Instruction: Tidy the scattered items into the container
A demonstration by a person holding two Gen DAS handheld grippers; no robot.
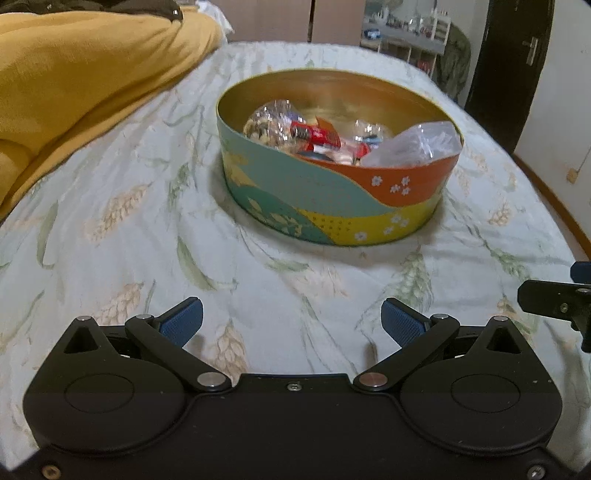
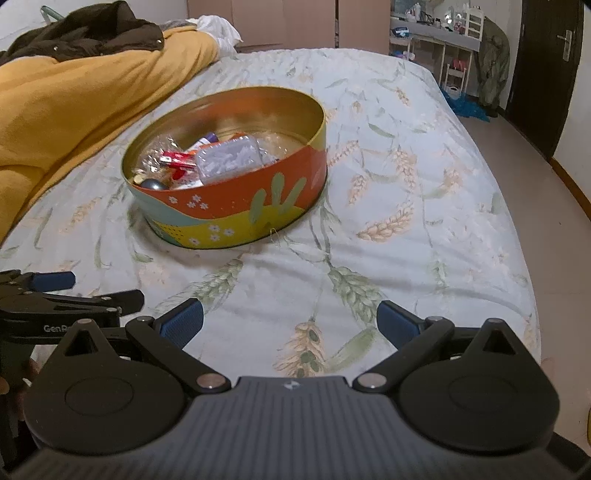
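While both claws hang low over the bed, the round tin (image 1: 332, 192) sits on the flowered sheet (image 1: 129, 221) ahead of them, at about twelve o'clock from the left gripper (image 1: 291, 321) and nearer eleven o'clock from the right gripper (image 2: 290, 319). Each claw has its blue-padded fingers spread wide with nothing between them, only bare sheet showing in the gap.

Inside the tin, small things lie heaped together: a crinkled clear wrapper (image 1: 271, 122) toward the nine o'clock side of its gold interior, a red packet (image 1: 316, 134) near the middle, and a clear plastic bag (image 1: 417, 146) leaning against the rim at about four o'clock in the left view. From the right view a small dark ball (image 2: 157, 185) also rests against the near wall. What else lies in the heap is too jumbled to tell.

A yellow blanket (image 2: 74, 103) is bunched along the bed at ten o'clock, well apart from the tin, with a dark jacket (image 2: 85, 33) lying on top of it. No loose items show on the sheet around the tin.
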